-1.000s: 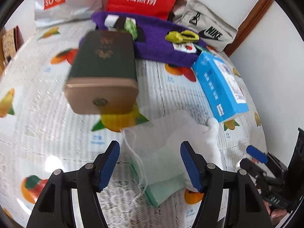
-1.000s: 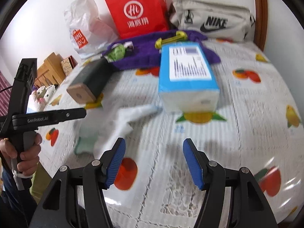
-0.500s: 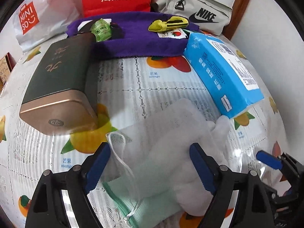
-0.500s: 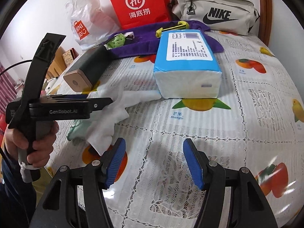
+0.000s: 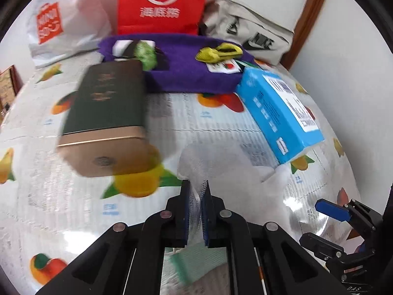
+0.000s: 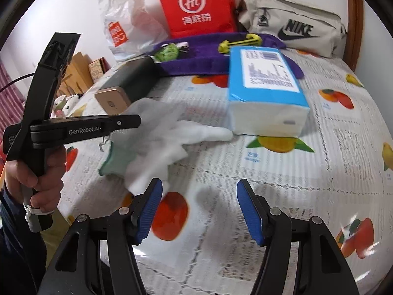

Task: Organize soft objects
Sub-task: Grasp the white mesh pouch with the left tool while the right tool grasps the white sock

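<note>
A white mesh bag (image 5: pixel 196 162) lies over a white glove (image 6: pixel 172 137) and a pale green cloth (image 5: pixel 194 263) on the fruit-print bedspread (image 6: pixel 270 172). My left gripper (image 5: pixel 195 191) has its jaws closing, and the blue pads pinch a fold of the mesh between them. In the right wrist view the left gripper (image 6: pixel 137 121), held by a hand (image 6: pixel 46 172), reaches over the pile from the left. My right gripper (image 6: pixel 199 196) hovers open above bare bedspread, just right of the glove, with nothing between its fingers.
A blue tissue pack (image 6: pixel 265 93) lies right of the pile, a dark green tin with a gold lid (image 5: pixel 108 113) to its left. Behind are a purple cloth (image 5: pixel 186 71) with small items, a red bag (image 5: pixel 162 2), a white plastic bag (image 5: pixel 63 22) and a grey bag (image 6: pixel 294 27).
The left gripper's jaws, wide apart over the pile before, have closed onto the mesh bag. The right gripper has stayed open in the same spot.
</note>
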